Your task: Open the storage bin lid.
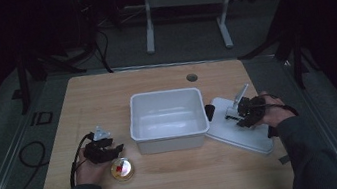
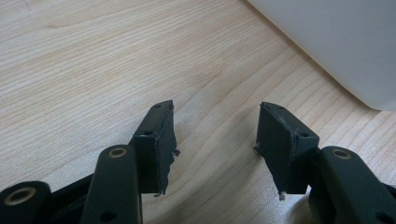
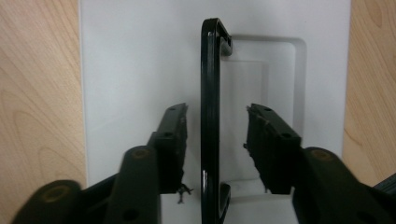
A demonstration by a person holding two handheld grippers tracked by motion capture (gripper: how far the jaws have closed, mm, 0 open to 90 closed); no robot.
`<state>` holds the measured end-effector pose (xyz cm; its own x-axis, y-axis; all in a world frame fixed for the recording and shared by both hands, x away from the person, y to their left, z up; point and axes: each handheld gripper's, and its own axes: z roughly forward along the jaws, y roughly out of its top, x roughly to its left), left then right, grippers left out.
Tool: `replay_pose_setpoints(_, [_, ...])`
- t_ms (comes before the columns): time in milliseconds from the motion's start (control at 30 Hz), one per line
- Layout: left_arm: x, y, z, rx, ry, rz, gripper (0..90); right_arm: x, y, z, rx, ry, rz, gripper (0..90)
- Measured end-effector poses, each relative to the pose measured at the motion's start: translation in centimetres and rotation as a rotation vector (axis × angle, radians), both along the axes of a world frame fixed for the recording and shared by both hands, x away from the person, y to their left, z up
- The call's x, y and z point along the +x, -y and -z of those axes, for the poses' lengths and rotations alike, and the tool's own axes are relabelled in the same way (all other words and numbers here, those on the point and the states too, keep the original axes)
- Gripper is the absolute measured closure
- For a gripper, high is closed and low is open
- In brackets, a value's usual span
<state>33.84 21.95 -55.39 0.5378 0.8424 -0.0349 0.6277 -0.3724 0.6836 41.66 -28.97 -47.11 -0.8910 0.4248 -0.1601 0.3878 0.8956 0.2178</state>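
A white lid [image 1: 234,127] was laid flat on the table [image 1: 180,184], just to the right of a white bin [image 1: 168,120] and touching or nearly touching its right wall. A black handle [image 3: 210,116] was seen standing up from a shallow recess in the lid's top. The right gripper [image 1: 246,111] was held over the lid, and in the right gripper view its jaws were seen apart, one on each side of the handle, with a gap left between each pad and the bar. The handle was thus released, not gripped, though it still lay between the pads.

The left gripper [image 1: 101,150] was rested low at the left of the bin, above bare wood. In the left gripper view its jaws were seen spread with nothing between them, and a corner of the bin was seen at the upper right. A small round tin [image 1: 122,168] with a red mark on its top was placed on the table just beside the left hand [image 1: 89,169], toward the near edge.

The bin was seen open and empty, near the middle of the table.
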Motion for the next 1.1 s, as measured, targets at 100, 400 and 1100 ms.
replay_pose_setpoints(100, [0.0,0.0,0.0,-0.001,0.000,-0.001,47.0,-0.2,0.1,-0.3,0.017,0.003,0.006,52.9])
replay_pose_setpoints(400, [0.0,0.0,0.0,-0.001,0.000,0.000,47.0,-1.2,-0.1,-1.3,0.055,0.054,-0.007,49.8])
replay_pose_setpoints(1100, [0.0,0.0,0.0,-0.002,0.000,-0.001,46.9,-4.8,-2.0,-2.6,0.145,0.140,-0.099,47.6])
